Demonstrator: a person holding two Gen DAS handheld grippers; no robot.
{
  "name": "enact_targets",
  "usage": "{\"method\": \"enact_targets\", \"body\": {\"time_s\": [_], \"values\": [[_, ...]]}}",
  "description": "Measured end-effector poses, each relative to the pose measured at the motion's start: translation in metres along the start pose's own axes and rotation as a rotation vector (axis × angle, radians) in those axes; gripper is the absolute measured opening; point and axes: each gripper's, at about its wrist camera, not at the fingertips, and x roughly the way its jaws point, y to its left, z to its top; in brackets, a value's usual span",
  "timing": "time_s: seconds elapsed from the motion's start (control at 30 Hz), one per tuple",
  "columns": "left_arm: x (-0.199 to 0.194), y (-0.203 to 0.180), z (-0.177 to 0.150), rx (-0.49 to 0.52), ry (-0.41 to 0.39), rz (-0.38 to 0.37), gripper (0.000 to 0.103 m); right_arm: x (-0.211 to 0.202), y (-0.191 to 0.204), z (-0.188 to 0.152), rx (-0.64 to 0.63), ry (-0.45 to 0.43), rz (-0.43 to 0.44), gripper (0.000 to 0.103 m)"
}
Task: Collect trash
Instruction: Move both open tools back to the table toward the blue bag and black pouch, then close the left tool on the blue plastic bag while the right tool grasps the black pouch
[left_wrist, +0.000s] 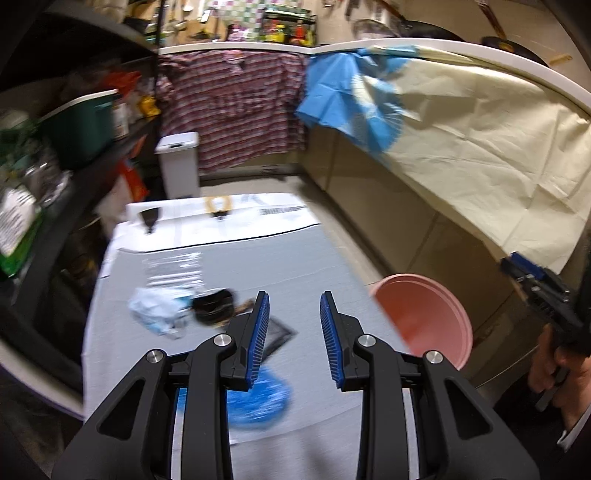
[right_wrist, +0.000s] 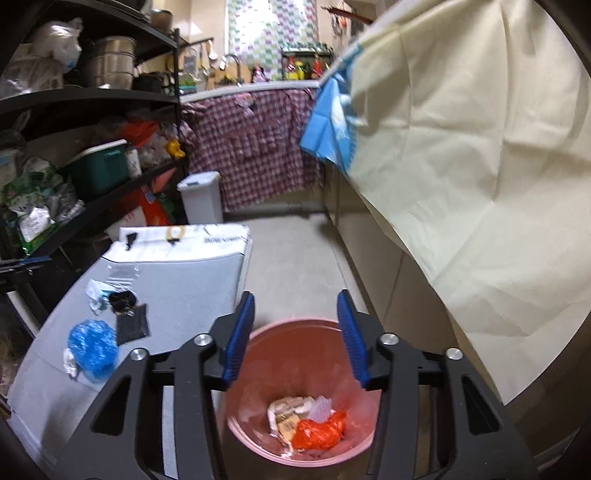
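A pink bin stands on the floor beside a low grey table; it holds orange plastic, a paper wrapper and a clear scrap. My right gripper is open and empty directly above the bin. On the table lie a crumpled blue bag, a white tissue wad, a black object and a flat dark packet. My left gripper is open and empty above the table, with the blue bag under its left finger. The bin is to its right.
A black shelf unit full of goods lines the left side. A white pedal bin stands at the back by a checked cloth. A cream sheet hangs over the counter on the right. A beige floor strip runs between.
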Motion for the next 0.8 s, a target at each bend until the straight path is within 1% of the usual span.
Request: {"method": "enact_targets", "body": {"time_s": [0.07, 0.17, 0.27, 0.4, 0.53, 0.6, 0.67, 0.73, 0.8], "values": [[-0.004, 0.021, -0.004, -0.007, -0.002, 0.034, 0.029, -0.002, 0.009, 0.003, -0.013, -0.009, 0.025, 0.031], [-0.004, 0.052, -0.013, -0.056, 0.000, 0.060, 0.029, 0.003, 0.022, 0.007, 0.010, 0.007, 0.082, 0.025], [0.004, 0.072, -0.023, -0.120, 0.015, 0.051, 0.029, 0.016, 0.043, 0.009, 0.012, 0.042, 0.140, 0.025], [0.019, 0.077, -0.032, -0.129, 0.022, 0.055, 0.029, 0.041, 0.079, 0.007, 0.000, 0.088, 0.206, 0.025], [0.035, 0.090, -0.043, -0.157, 0.063, 0.063, 0.029, 0.078, 0.122, -0.001, -0.021, 0.145, 0.282, 0.025], [0.044, 0.099, -0.048, -0.178, 0.083, 0.070, 0.029, 0.094, 0.136, -0.007, -0.021, 0.174, 0.304, 0.026], [0.052, 0.108, -0.052, -0.207, 0.109, 0.056, 0.029, 0.114, 0.154, -0.014, -0.031, 0.202, 0.311, 0.026], [0.058, 0.111, -0.055, -0.209, 0.118, 0.053, 0.029, 0.131, 0.165, -0.018, -0.031, 0.233, 0.325, 0.027], [0.061, 0.112, -0.056, -0.200, 0.125, 0.062, 0.033, 0.149, 0.180, -0.024, -0.046, 0.265, 0.340, 0.029]]}}
